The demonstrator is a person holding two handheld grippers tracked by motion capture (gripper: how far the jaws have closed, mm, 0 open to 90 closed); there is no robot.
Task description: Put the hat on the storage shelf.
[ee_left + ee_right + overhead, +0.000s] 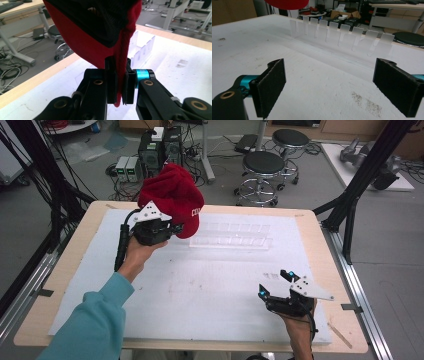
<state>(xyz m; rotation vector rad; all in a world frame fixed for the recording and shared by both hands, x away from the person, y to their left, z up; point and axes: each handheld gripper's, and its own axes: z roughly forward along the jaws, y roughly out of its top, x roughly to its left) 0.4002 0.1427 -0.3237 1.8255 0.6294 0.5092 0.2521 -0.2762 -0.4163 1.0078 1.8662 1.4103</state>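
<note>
Red knit hat [175, 195] was held above the far-left part of the bench [310, 227], clear of the surface, its hem pinched in the left claw [119, 82], jaws closed on the fabric. White lettering showed on the cuff; the dark lining was visible in the left gripper view.

Surface: white sheet [210, 285] covering most of the wooden bench top, lightly scuffed and smudged in places.

Clear acrylic rack [232, 236] with a row of upright dividers lay just right of the hat, toward the far edge; nothing else stood between it and the hat.

Right claw [329, 82] sat low over the near-right of the sheet, jaws wide, nothing between them, pointed toward the rack.

Middle of the sheet lay open. Beyond the far edge: two stools [265, 170], electronics boxes and cables on the floor. Black frame struts [350, 205] stood at both sides.
</note>
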